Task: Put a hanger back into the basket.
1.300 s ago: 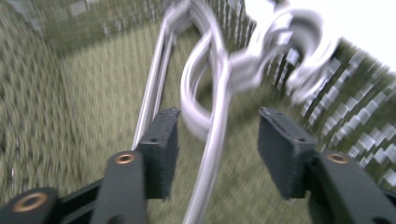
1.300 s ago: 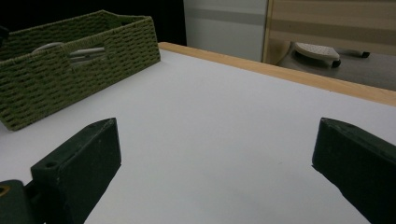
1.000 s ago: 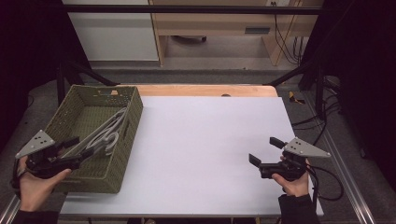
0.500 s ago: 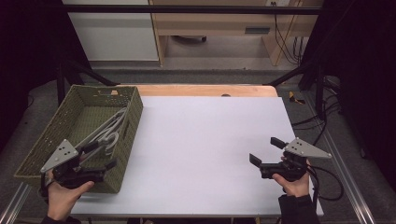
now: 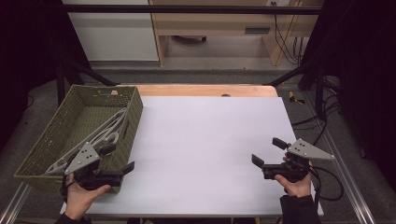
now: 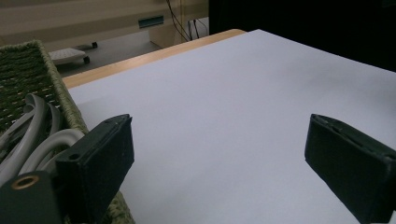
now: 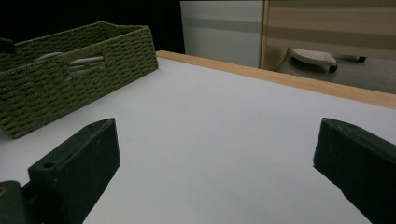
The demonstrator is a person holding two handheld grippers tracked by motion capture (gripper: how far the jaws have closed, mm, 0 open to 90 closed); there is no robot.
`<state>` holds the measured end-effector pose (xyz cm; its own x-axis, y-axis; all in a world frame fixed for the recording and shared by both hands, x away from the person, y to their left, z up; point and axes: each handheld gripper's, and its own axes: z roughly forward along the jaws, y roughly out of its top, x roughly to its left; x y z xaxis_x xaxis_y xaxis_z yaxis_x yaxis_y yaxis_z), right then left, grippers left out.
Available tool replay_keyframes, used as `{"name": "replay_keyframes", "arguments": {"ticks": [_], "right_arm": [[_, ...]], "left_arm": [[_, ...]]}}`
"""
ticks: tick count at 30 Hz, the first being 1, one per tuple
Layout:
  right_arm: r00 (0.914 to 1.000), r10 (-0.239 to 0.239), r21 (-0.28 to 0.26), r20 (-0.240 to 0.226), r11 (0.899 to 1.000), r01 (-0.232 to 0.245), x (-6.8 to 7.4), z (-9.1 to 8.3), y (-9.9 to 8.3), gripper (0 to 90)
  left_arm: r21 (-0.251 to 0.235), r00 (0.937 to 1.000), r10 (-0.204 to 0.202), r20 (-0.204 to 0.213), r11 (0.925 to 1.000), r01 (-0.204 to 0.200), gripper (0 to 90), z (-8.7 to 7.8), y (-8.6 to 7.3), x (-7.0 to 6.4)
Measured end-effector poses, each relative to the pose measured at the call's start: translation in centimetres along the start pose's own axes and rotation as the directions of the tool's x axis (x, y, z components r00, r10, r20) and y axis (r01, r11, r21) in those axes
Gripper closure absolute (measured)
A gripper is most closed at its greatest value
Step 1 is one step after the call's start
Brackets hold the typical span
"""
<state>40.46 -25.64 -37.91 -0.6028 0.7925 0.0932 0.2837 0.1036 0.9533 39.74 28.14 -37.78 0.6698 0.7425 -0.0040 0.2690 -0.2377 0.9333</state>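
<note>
A green woven basket (image 5: 51, 135) stands on the left of the white table (image 5: 210, 135) and holds several grey plastic hangers (image 5: 109, 128). My left gripper (image 5: 118, 157) is open and empty at the basket's near right corner, one jaw over the rim and the other over the table. In the left gripper view the left gripper (image 6: 219, 154) frames bare table, with the basket (image 6: 23, 70) and hangers (image 6: 39, 140) at the left edge. My right gripper (image 5: 269, 151) is open and empty above the table's near right part. The right gripper (image 7: 219, 158) faces the basket (image 7: 79, 79).
A wooden strip (image 5: 201, 90) edges the table's far side. Beyond it are a white cabinet (image 5: 112, 28) and a wooden bench (image 5: 219, 23) on the floor. Metal frame rails (image 5: 352, 196) run along both sides, and cables (image 5: 327, 116) lie at the right.
My left gripper has moved right along the basket's near side, from its left end to its near right corner. The right gripper has stayed in place.
</note>
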Motion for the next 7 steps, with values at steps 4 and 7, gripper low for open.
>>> {"name": "replay_keyframes", "arguments": {"ticks": [4,7], "right_arm": [[1.0000,-0.002,-0.005,-0.004,1.000,0.002,0.05,0.01,0.01,0.6],[1.0000,-0.003,-0.005,-0.004,1.000,0.002,0.06,0.01,0.02,0.6]], "left_arm": [[-0.007,0.9999,-0.011,-0.008,0.9999,0.011,7.9,0.48,0.47,0.15],[-0.015,0.9996,-0.029,-0.007,0.9995,0.028,8.0,0.50,0.73,0.29]]}}
